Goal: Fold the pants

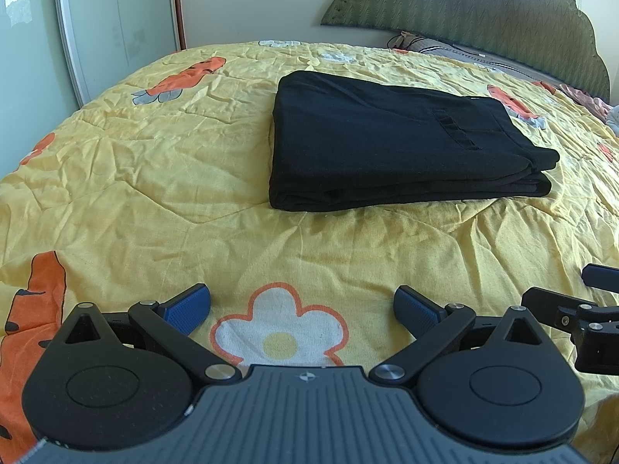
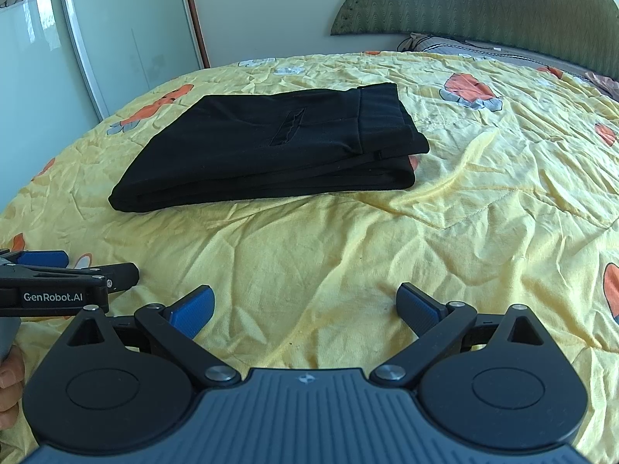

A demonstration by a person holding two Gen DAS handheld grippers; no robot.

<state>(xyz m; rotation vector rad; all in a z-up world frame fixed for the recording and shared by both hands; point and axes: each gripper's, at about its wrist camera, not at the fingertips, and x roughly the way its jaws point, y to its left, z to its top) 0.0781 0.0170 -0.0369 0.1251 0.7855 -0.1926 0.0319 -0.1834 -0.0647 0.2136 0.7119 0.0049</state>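
Black pants lie folded into a flat rectangular stack on the yellow bedspread, with the waistband end to the right. The right wrist view shows the same pants left of centre. My left gripper hovers low over the bedspread, well short of the pants, open with nothing between its blue pads. My right gripper is likewise open and empty, near the bed's front. Each gripper shows at the edge of the other's view: the right gripper at far right, the left gripper at far left.
The wrinkled yellow bedspread with orange carrot and white flower prints covers the bed. A green padded headboard and pillows stand at the back right. A mirrored wardrobe door lines the left. A hand shows at the lower left.
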